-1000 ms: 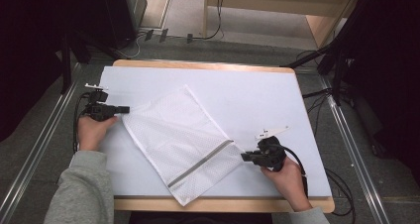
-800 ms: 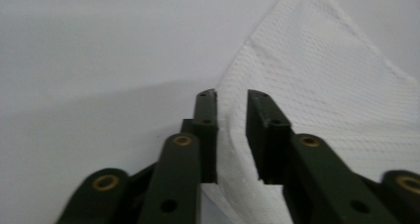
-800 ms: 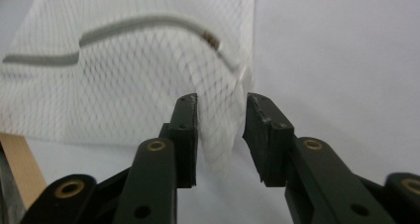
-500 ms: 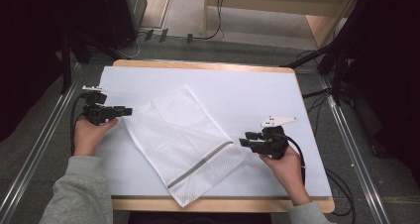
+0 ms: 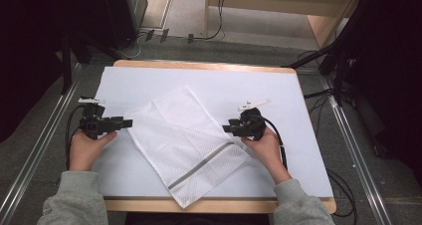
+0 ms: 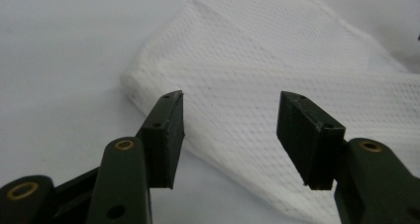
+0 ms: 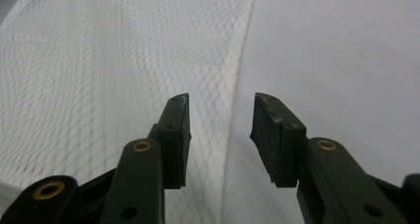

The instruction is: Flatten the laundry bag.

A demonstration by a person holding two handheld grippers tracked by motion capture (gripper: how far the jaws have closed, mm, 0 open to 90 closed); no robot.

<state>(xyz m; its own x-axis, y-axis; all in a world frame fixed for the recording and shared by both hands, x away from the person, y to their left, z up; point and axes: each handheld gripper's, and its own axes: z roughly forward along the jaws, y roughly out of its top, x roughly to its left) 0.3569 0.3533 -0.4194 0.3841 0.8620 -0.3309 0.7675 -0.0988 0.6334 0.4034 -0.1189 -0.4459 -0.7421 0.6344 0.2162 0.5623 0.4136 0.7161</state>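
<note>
A white mesh bag [image 5: 186, 145] lies flat and slantwise on the white table cover [image 5: 278, 93], between the two grippers. The left gripper [image 5: 127, 122] sits just off the bag's left edge, pointing at it; its jaws have just been opening and now stand wide apart with nothing between the pads, and in the left gripper view the bag's folded corner [image 6: 143, 80] lies just ahead of and below the fingertips [image 6: 171, 130]. The right gripper [image 5: 226, 129] sits at the bag's right edge, pointing back toward the left one; its jaws have also just been opening and stand about half spread, gripping nothing. In the right gripper view the bag's hemmed edge [image 7: 233, 95] runs straight ahead under the gap, mesh to the left of the jaws and bare cover to their right. A grey strip [image 5: 201, 165] crosses the bag near its end, nearer the person than the right gripper. No brand, label or writing can be read on the bag, the cover or the grippers. Each hand [image 5: 87, 148] holds its gripper from behind, grey sleeves [image 5: 74, 200] at the table's near edge.
</note>
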